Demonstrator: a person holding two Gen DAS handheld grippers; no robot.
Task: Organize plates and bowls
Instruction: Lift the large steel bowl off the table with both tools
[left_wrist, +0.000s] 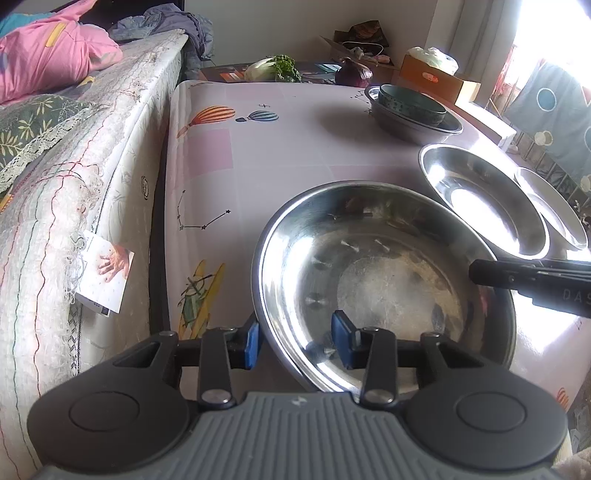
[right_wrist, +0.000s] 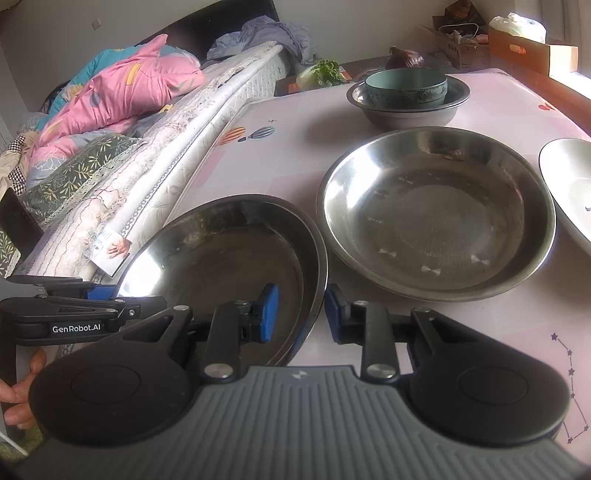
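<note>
A steel plate (left_wrist: 384, 280) lies near the table's front left; it also shows in the right wrist view (right_wrist: 229, 258). My left gripper (left_wrist: 297, 341) is open, its blue pads straddling the plate's near-left rim. My right gripper (right_wrist: 301, 314) is open, its pads astride the same plate's right rim. A second steel plate (right_wrist: 436, 210) lies beside it to the right, seen too in the left wrist view (left_wrist: 480, 199). A white plate (right_wrist: 569, 184) sits at the far right. A green bowl (right_wrist: 406, 88) rests inside a grey steel bowl (right_wrist: 406, 110) at the back.
The table (left_wrist: 258, 155) has a pink printed cloth. A bed (left_wrist: 74, 166) with a pink quilt runs along its left edge. Vegetables (left_wrist: 273, 68), a red cabbage (left_wrist: 352, 74) and cardboard boxes (left_wrist: 432, 75) stand behind the table.
</note>
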